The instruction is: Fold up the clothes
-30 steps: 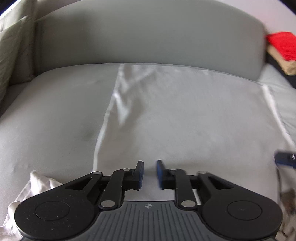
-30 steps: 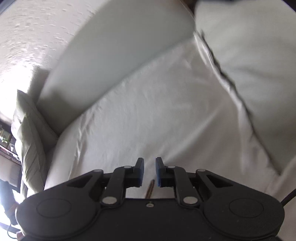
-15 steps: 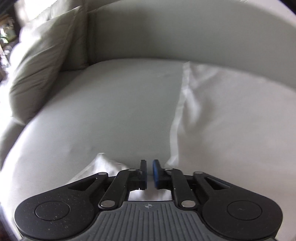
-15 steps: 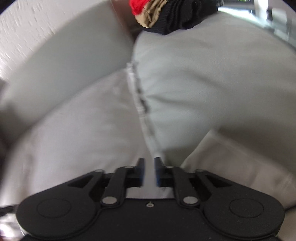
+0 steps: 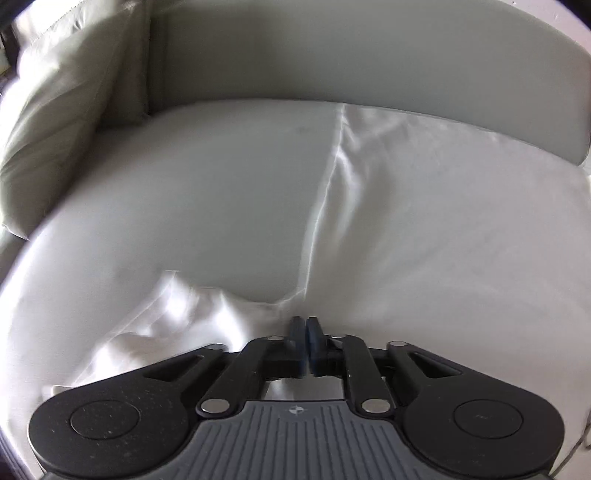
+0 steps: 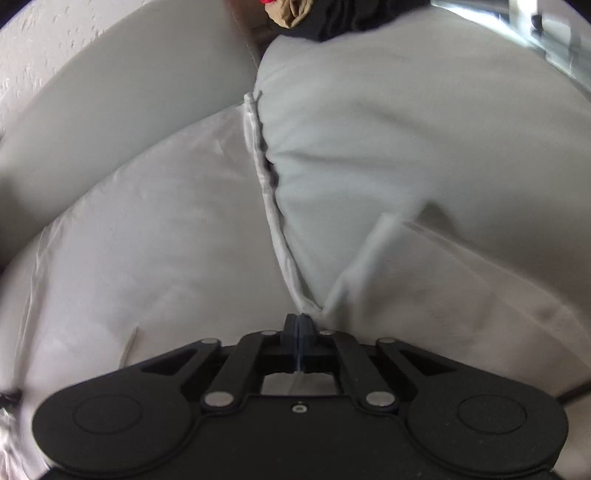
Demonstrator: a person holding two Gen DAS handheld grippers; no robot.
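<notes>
A: Left gripper point(image 5: 306, 325) state? 
B: Fingers pressed together on the near edge of the white garment point(image 5: 424, 221); cloth is seen pinched between the blue pads point(image 5: 314, 332).

A: Garment location? 
B: Spread flat on the grey sofa seat point(image 5: 184, 192), its left edge marked by a bright crease running away from the gripper toward the backrest point(image 5: 332, 55). A bunched sleeve-like part is lying just left of the fingers. A pillow point(image 5: 62, 110) is seen at far left, apart from the cloth.

A: Right gripper point(image 6: 298, 325)? 
B: Clamped too, pads closed with cloth caught between them. A thin rolled hem of the white garment point(image 6: 147, 229) is drawn from the fingertips up along the seam beside the neighbouring cushion point(image 6: 406, 129).

A: Anything else logged? 
B: A flap of the same cloth is draped at right over the cushion's lower part. A pile of dark, tan and red clothes point(image 6: 332, 14) is noted at top, well apart, partly cropped. Contents of the pile cannot be told.
</notes>
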